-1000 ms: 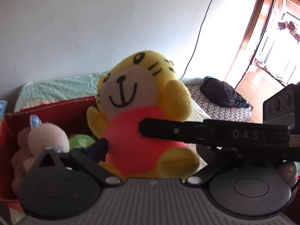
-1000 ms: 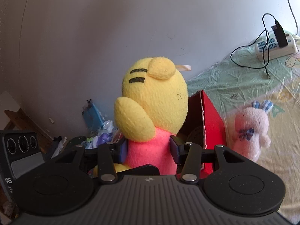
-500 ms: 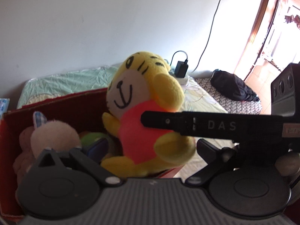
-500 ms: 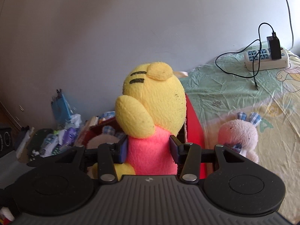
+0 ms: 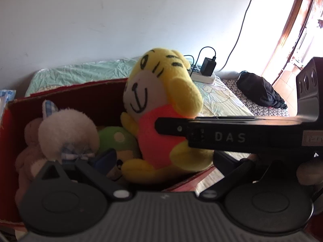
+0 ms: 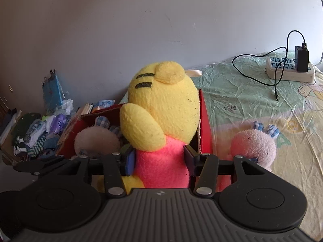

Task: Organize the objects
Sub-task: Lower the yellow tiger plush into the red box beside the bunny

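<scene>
Right gripper (image 6: pixel 159 159) jaws, just opening, still pinch yellow tiger plush (image 6: pixel 163 111) over red box (image 6: pixel 205 125). Left gripper (image 5: pixel 161 157) spread, empty.

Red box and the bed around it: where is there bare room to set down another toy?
The red box is crowded. Bare sheet lies between the box, the pink bunny and the power strip.

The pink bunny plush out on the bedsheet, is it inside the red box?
No, in the right wrist view the pink bunny plush lies on the bedsheet outside the red box, beside its wall.
</scene>
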The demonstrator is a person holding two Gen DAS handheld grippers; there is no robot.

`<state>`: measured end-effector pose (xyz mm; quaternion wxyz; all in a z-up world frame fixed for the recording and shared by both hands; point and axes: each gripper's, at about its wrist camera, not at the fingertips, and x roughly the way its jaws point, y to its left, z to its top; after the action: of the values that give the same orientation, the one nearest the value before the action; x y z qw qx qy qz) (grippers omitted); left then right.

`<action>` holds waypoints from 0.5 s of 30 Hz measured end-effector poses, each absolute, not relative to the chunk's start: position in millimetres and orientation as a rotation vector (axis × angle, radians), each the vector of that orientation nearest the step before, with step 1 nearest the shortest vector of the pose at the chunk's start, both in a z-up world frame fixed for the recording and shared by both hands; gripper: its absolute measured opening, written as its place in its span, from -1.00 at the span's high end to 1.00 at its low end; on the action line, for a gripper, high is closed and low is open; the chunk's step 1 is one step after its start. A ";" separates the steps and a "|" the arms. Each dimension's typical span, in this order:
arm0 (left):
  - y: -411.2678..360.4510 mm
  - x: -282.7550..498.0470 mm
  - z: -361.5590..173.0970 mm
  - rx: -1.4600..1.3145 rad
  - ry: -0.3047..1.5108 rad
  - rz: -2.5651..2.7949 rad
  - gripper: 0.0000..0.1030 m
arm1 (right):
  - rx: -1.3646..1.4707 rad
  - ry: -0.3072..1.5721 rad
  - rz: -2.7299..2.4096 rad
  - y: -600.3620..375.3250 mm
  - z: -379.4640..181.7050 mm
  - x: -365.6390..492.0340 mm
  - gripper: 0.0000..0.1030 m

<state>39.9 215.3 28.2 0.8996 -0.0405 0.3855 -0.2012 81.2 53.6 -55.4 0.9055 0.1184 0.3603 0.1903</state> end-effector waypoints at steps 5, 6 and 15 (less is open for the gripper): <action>215.1 38.0 28.8 -0.088 0.804 -0.407 -0.96 | 0.201 0.828 0.398 60.3 -54.0 85.5 0.07; 216.5 36.8 29.2 -0.091 0.803 -0.406 -0.95 | 0.190 0.843 0.406 59.9 -51.3 84.7 0.07; 222.2 32.5 31.4 -0.097 0.791 -0.409 -0.95 | 0.127 0.969 0.413 68.6 -44.2 103.3 0.11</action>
<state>32.5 222.2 31.4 0.9014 -0.0468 0.3824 -0.1976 103.3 68.6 -44.2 0.8625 0.0608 0.4622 0.1969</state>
